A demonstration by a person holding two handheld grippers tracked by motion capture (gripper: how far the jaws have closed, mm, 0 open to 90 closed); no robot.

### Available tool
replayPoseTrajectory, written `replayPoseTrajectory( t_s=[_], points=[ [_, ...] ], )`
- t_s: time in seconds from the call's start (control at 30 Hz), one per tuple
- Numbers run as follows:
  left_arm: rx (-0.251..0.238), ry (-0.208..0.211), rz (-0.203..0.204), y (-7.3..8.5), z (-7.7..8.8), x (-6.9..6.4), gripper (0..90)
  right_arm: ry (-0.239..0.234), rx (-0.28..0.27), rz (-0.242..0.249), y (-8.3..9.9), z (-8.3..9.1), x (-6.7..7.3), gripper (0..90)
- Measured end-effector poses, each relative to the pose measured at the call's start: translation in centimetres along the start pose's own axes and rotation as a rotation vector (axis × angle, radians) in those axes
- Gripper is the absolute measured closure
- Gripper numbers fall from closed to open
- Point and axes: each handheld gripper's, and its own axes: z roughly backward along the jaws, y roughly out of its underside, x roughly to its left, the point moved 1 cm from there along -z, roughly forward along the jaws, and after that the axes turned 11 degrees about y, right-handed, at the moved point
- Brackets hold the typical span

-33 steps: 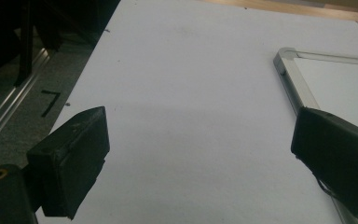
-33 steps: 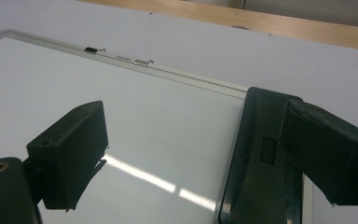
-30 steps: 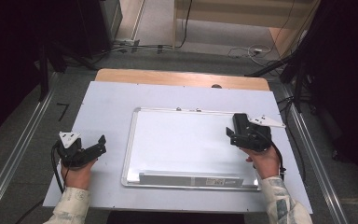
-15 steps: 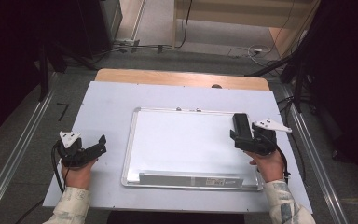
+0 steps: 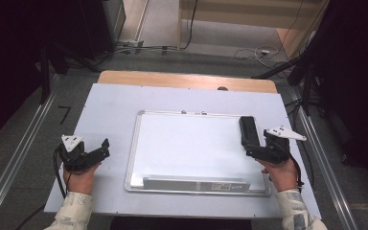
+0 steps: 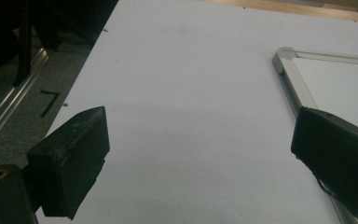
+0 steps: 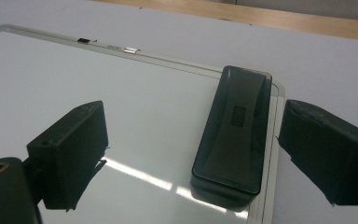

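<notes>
Your right gripper (image 5: 262, 143) is spread wide and holds nothing. In the right gripper view (image 7: 193, 154) its two black jaws stand well apart, and the black eraser (image 7: 233, 128) lies between them, nearer the right-hand jaw, with a gap on both sides and nothing touching it. That eraser (image 5: 248, 130) is flat on the whiteboard (image 5: 191, 143), right up in the board's far right corner, long side running along the right frame. In the high view your right hand (image 5: 280, 171) sits at the board's right edge, just behind the eraser, the grey three-cornered plate (image 5: 284, 132) riding on top of the gripper.

Over to your left gripper (image 5: 96, 152): also wide open, also empty. In the left gripper view (image 6: 200, 158) there is only bare white counter (image 6: 182, 93) between the jaws, and the silver frame corner of the whiteboard (image 6: 286, 70) runs just beside and under the right-hand jaw. In the high view your left hand (image 5: 79, 175) rests low on the counter (image 5: 105, 110), left of the board and apart from it, jaws pointing toward the frame.

The whiteboard lies flat in the middle of the counter, its surface clean, with a grey tray strip (image 5: 196, 183) along the near edge. The wooden far edge (image 5: 187, 80) of the counter shows beyond the white sheet. Metal rails (image 5: 24, 153) run along the floor on both sides, and cables (image 5: 258, 51) lie on the floor beyond.
</notes>
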Motion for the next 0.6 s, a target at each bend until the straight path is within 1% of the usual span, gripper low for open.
replayPoseTrajectory(
  t_s=[0.3,0.6],
  points=[
    [0.002,0.000,-0.001,0.0,0.0,0.0,4.5,0.015,0.006,0.003,0.7,0.6,-0.6,6.9],
    [0.004,0.001,-0.003,0.0,0.0,0.0,4.5,0.015,0.007,-0.001,1.3,1.2,-1.2,6.9]
  ],
)
